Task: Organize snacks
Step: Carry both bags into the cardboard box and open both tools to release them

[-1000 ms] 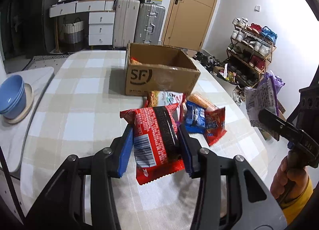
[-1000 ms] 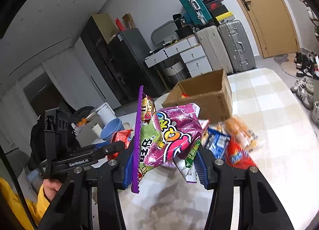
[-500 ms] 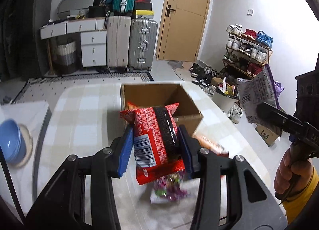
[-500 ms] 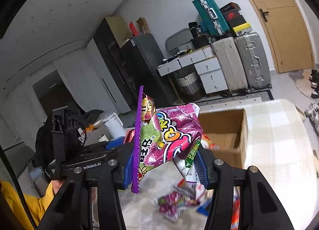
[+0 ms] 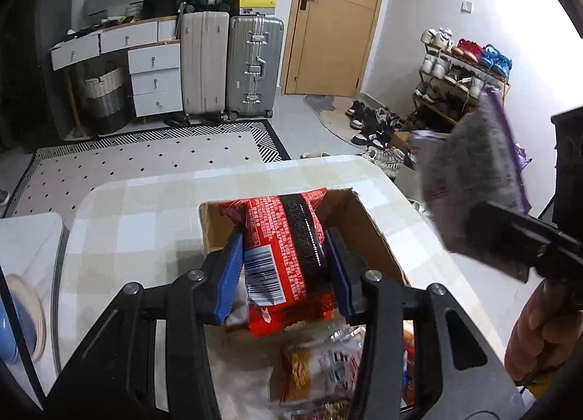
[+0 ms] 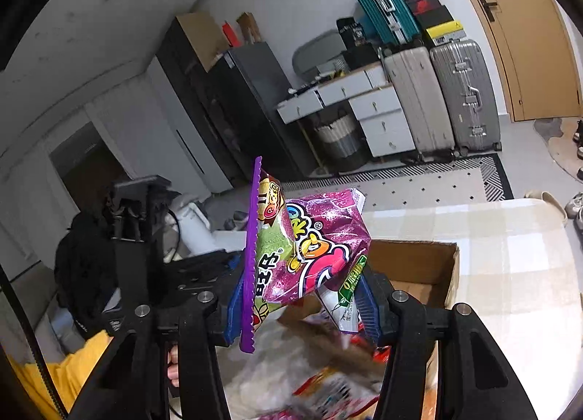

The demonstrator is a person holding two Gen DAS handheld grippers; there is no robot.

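The left gripper [image 5: 284,270] clamps a red snack packet [image 5: 282,256] and the right gripper [image 6: 302,296] a purple one [image 6: 309,248], both above the open cardboard box [image 5: 368,234], not yet dropped, while more packets [image 5: 320,369] wait on the table [image 5: 145,223].

No legible text on packets [image 6: 313,248]

A red snack packet [image 5: 288,256] with a black stripe and a white barcode label stands upright, held above the open cardboard box [image 5: 368,234] on the checked table. A crumpled purple snack bag [image 6: 313,248] with cartoon print is held upright near the same box [image 6: 430,263]. More packets [image 5: 320,369], blurred, lie just before the box.
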